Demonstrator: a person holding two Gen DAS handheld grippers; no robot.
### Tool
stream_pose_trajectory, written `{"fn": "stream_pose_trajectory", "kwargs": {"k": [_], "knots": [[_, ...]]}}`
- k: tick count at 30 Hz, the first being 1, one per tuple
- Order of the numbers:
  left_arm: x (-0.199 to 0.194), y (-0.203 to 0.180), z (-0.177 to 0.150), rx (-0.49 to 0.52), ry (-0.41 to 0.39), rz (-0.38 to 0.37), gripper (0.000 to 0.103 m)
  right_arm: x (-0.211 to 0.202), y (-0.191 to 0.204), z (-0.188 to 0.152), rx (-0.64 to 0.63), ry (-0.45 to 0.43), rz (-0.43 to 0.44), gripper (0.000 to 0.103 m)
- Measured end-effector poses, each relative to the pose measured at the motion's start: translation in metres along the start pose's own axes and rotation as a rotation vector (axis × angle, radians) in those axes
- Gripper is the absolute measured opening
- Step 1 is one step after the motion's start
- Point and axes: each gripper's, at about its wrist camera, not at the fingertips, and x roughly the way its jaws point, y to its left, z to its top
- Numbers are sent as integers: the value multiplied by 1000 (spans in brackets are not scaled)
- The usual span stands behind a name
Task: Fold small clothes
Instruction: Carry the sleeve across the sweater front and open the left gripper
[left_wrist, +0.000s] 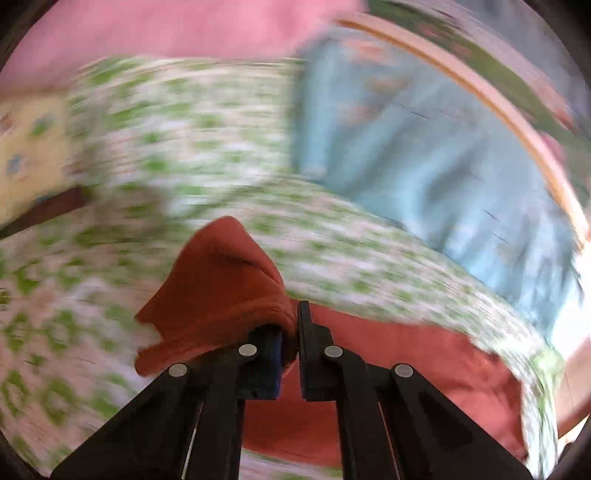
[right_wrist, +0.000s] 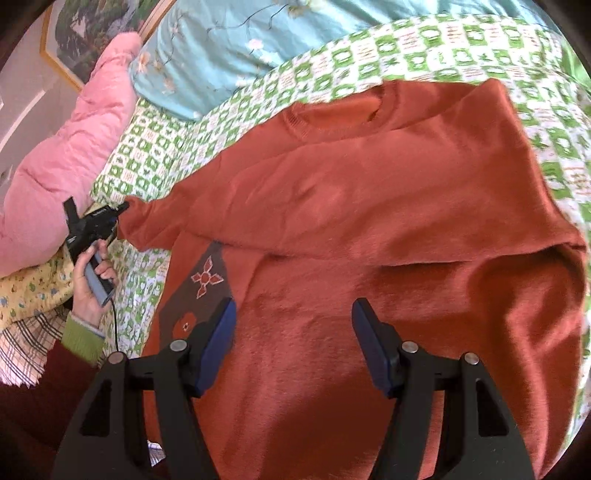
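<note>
pinching the sleeve cuff (left_wrist: 221, 291) tight between fully closed jaws, the left gripper (right_wrist: 120, 214) draws it out beyond the sweater (right_wrist: 369, 229) on the bed (right_wrist: 461, 40) for folding; the right gripper (right_wrist: 293, 347) hovers over the sweater's body, jaws apart, empty.

A home bedroom: patterned bedsheet (right_wrist: 461, 48), blue floral pillow (right_wrist: 229, 48), pink quilt (right_wrist: 66, 162), framed picture (right_wrist: 85, 37).
</note>
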Motion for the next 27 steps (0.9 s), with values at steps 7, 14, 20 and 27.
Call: {"fn": "stream_pose_trajectory", "kwargs": {"k": [7, 14, 20, 27], "knots": [[15, -180, -70, 258, 121, -283, 4, -30, -35, -6, 108, -61, -4, 66], [47, -297, -169, 517, 265, -348, 5, -64, -70, -9, 206, -135, -35, 66], [68, -302, -212, 613, 365, -312, 24, -77, -78, -2, 217, -172, -55, 66], [33, -256, -213, 643, 357, -306, 54, -58, -61, 19, 160, -169, -46, 66]]}}
